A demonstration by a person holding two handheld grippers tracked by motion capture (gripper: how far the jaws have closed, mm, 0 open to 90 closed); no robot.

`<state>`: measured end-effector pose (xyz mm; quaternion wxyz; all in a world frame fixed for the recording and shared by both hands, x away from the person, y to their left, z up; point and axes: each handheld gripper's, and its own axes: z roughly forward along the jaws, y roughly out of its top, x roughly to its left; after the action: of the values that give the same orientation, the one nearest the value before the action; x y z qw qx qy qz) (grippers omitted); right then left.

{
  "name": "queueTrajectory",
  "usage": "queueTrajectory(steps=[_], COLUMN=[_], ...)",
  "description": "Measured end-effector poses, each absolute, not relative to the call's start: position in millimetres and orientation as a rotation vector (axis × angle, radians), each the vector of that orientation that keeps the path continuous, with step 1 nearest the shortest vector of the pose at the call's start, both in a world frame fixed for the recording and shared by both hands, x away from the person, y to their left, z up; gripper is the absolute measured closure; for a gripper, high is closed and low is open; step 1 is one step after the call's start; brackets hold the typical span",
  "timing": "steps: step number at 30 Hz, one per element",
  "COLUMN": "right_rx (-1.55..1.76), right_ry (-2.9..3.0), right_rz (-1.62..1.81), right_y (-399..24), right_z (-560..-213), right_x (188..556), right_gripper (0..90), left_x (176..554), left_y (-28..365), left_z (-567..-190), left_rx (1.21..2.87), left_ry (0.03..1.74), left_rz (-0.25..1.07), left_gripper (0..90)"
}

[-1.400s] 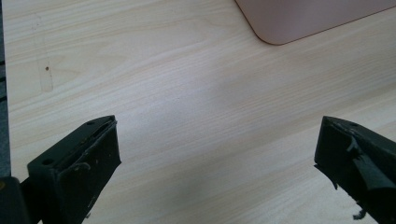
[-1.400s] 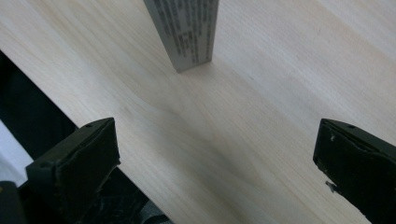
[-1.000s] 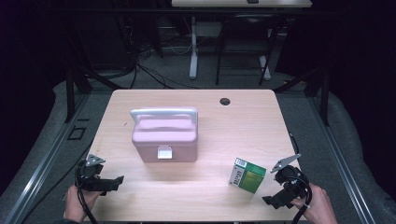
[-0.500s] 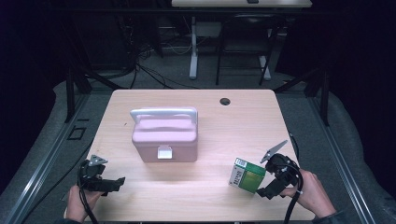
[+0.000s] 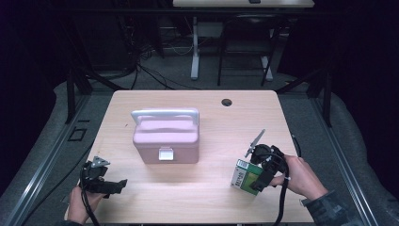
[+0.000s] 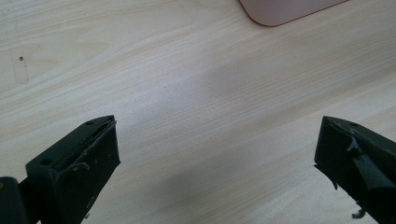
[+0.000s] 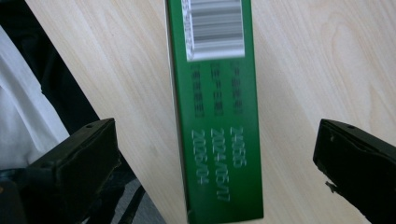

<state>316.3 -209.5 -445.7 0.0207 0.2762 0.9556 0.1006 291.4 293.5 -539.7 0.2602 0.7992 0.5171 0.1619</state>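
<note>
Glossy green cardboard box on matt pale wood table

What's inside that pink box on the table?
Its contents cannot be seen: the pink box is shut, its lid down, the white handle on top and the white latch in front. Only its outside shows, resting on the wooden table.

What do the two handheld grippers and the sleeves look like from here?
Both are black. The left gripper and the right gripper each carry a grey three-cornered plate on top and trail a black cable. Their jaws are blocky, scuffed black pads. The right forearm wears a dark mottled sleeve.
</note>
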Motion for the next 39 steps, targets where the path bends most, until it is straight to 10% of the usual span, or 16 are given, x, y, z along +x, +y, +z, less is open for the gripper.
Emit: queueTrajectory(steps=[12, 39], right_rx=[0.702, 0.691], right_ry=[3.055, 3.112], right_rz=[0.139, 0.019], right_y=[-184, -175], right_z=[-443, -458], right_x=[332, 343], right_gripper=[34.1, 62.7], left_x=[293, 293], left_y=[293, 291], left_z=[-542, -544], left_rx=[2.192, 2.231], left_ry=[1.393, 1.39], left_rz=[0.43, 0.447], left_gripper=[0.0, 0.0])
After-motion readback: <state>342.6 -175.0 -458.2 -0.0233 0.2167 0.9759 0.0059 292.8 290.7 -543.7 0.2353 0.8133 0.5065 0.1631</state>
